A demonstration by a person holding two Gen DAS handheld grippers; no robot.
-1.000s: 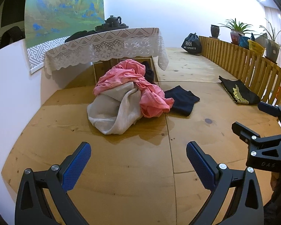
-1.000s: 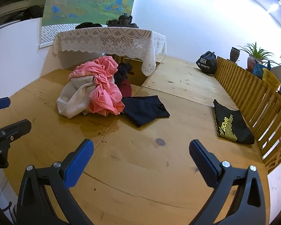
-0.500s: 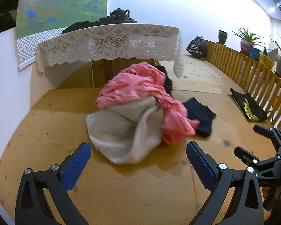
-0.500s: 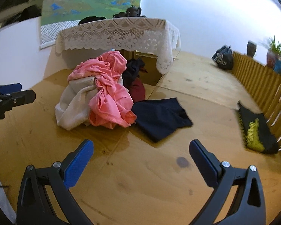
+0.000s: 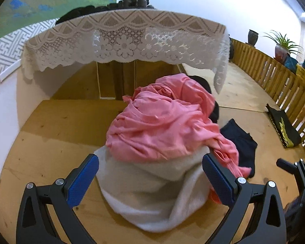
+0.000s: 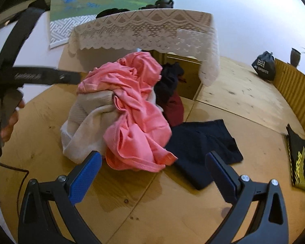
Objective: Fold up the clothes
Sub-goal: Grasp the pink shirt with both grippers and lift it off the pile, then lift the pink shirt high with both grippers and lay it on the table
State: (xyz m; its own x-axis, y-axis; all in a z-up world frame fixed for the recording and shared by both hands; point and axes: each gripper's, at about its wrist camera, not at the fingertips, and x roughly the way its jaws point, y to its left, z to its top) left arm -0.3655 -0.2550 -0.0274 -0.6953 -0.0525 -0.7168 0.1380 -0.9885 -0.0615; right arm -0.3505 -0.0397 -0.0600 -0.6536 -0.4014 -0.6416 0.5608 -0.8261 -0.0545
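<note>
Both tongs have closed in on the clothes pile since a second ago; it now fills most of each view, where before it sat well ahead across bare floor.

Left tongs (image 5: 150,180): spread wide, pinching nothing. The beige knit (image 5: 152,193) sits right between the blue pads, near or touching, can't tell which. The pink garment (image 5: 162,126) is heaped on top, just ahead of the tips.

Right tongs (image 6: 153,174): also spread, empty. The pink hem hangs just ahead between the pads, and the navy piece (image 6: 203,148) lies flat on the wooden floor (image 6: 132,207) ahead and to the right.

Progress, as I read it: essentially zero. The pile is still a tangle, with no garment pulled out or laid flat. The black item with yellow print (image 6: 299,162), far right by the wooden fence (image 5: 274,77), lies flat and apart; can't tell if it counts as folded. Left to do: pick one piece, separate it, spread it, fold it, then repeat for the rest.

View differences:
- Right wrist shows a dark red garment (image 6: 175,109) and another dark one behind the pink, mostly hidden from the left. It also shows the left tool and the hand (image 6: 9,126) gripping it.
- Left wrist shows the beige knit's full front and the right tool's tips at far right.
- The lace tablecloth (image 5: 124,40) is behind the pile in both.
</note>
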